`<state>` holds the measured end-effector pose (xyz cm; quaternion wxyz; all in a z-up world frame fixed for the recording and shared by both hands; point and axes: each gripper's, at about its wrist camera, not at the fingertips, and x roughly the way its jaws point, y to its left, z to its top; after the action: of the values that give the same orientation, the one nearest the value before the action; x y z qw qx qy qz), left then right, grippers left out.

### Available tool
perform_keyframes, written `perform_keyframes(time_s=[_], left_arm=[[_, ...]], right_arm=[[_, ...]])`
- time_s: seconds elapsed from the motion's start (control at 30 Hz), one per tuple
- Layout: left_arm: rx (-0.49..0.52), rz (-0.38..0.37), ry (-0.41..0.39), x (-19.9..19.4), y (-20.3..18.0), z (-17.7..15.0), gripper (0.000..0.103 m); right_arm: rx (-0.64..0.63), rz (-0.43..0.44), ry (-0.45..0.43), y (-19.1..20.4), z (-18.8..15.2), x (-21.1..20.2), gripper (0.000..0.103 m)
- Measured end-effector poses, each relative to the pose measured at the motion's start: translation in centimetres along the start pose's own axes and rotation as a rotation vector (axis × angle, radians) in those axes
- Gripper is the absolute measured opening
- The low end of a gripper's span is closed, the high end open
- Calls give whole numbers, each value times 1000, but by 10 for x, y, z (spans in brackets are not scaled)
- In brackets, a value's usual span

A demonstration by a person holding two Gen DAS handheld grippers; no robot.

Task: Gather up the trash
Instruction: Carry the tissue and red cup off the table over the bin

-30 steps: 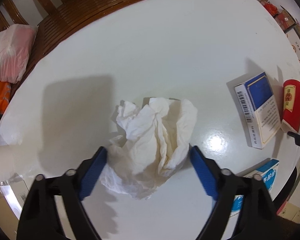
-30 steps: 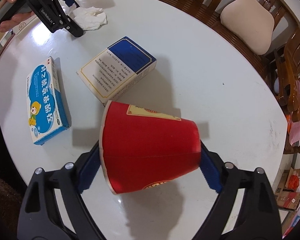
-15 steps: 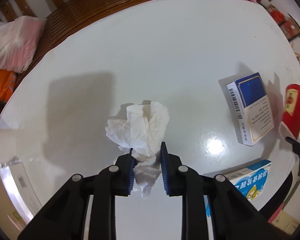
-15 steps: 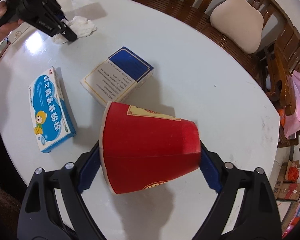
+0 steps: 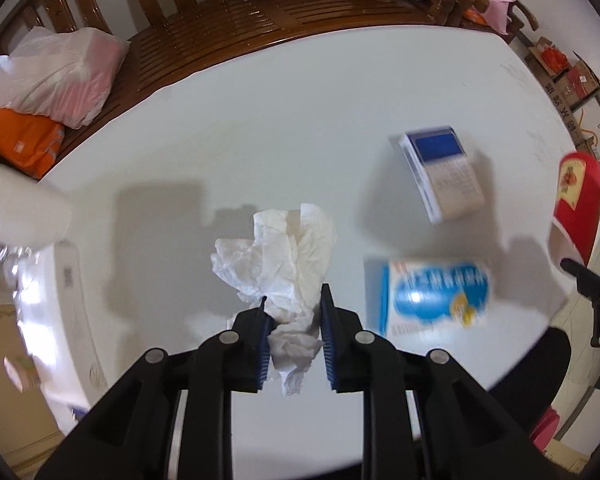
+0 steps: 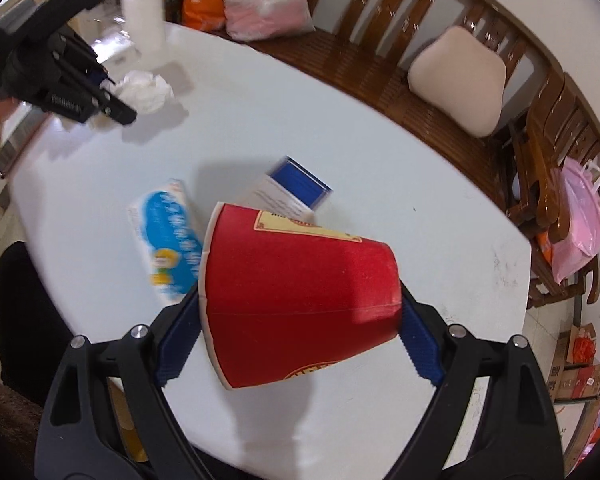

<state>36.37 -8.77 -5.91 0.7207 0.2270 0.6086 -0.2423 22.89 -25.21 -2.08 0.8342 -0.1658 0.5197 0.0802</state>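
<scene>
My left gripper is shut on a crumpled white tissue and holds it above the white round table. The tissue and left gripper also show in the right wrist view at the far left. My right gripper is shut on a red paper cup lying sideways between its blue pads, held above the table. The cup shows at the right edge of the left wrist view.
A blue and white box and a light blue medicine box lie on the table. A white paper cup stands at the left edge. Wooden benches with bags and a cushion ring the table.
My left gripper closed on the tissue and lifted it off the table. My right gripper rose higher with the red cup and both views pulled back.
</scene>
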Motion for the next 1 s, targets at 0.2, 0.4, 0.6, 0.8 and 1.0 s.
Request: perform_keyframes(time_s=[0.2, 0.4, 0.6, 0.8, 1.0], left_arm=[[-11, 6, -37, -27, -16, -59, 21], [13, 18, -63, -36, -36, -109, 21], [57, 10, -88, -37, -62, -150, 21], [84, 22, -100, -27, -82, -179, 21], [107, 7, -96, -11, -100, -202, 21]], right_arm=[[-45, 20, -30, 41, -18, -35, 86], [-81, 32, -46, 81, -42, -56, 86], [-95, 43, -45, 116, -70, -66, 86], [-85, 68, -39, 137, -91, -67, 86], [-90, 65, -24, 154, -110, -57, 86]])
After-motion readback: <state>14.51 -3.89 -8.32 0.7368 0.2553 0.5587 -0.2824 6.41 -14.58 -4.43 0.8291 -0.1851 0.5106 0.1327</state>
